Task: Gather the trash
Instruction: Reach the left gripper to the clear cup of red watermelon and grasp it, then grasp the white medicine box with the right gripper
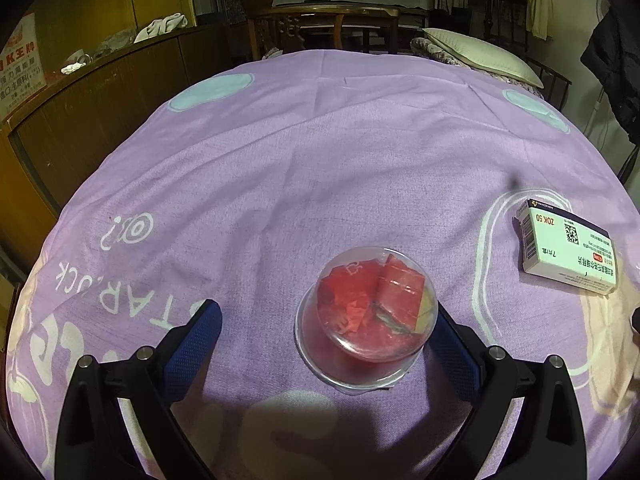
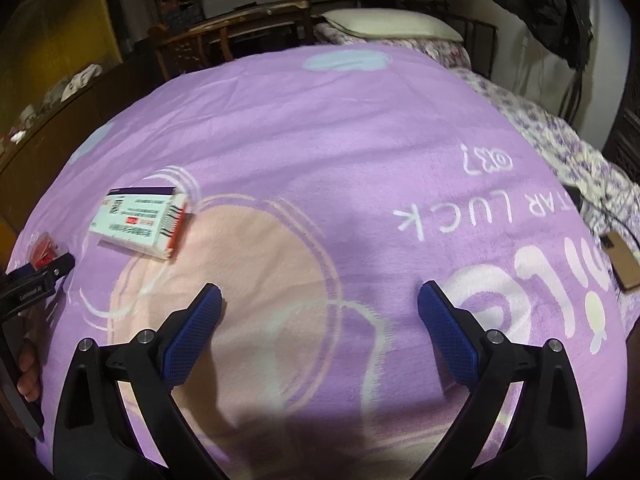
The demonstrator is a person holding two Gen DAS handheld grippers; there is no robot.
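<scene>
A clear plastic cup [image 1: 366,316] stuffed with red wrappers stands upside down on the purple blanket [image 1: 320,160]. My left gripper [image 1: 324,320] is open around it; the cup sits close against the right finger and well apart from the left one. A white medicine box [image 1: 568,250] lies flat to the right of the cup. In the right wrist view the same box [image 2: 140,222] lies at the left, ahead of my right gripper [image 2: 320,300], which is open over bare blanket. The red cup [image 2: 44,254] and the left gripper's finger show at that view's far left edge.
The blanket covers a bed with a pillow [image 1: 480,56] at its far end. A wooden cabinet [image 1: 100,120] runs along the left side and a wooden chair [image 1: 304,28] stands beyond the bed. A brown flat object [image 2: 624,262] with a cable lies at the right bed edge.
</scene>
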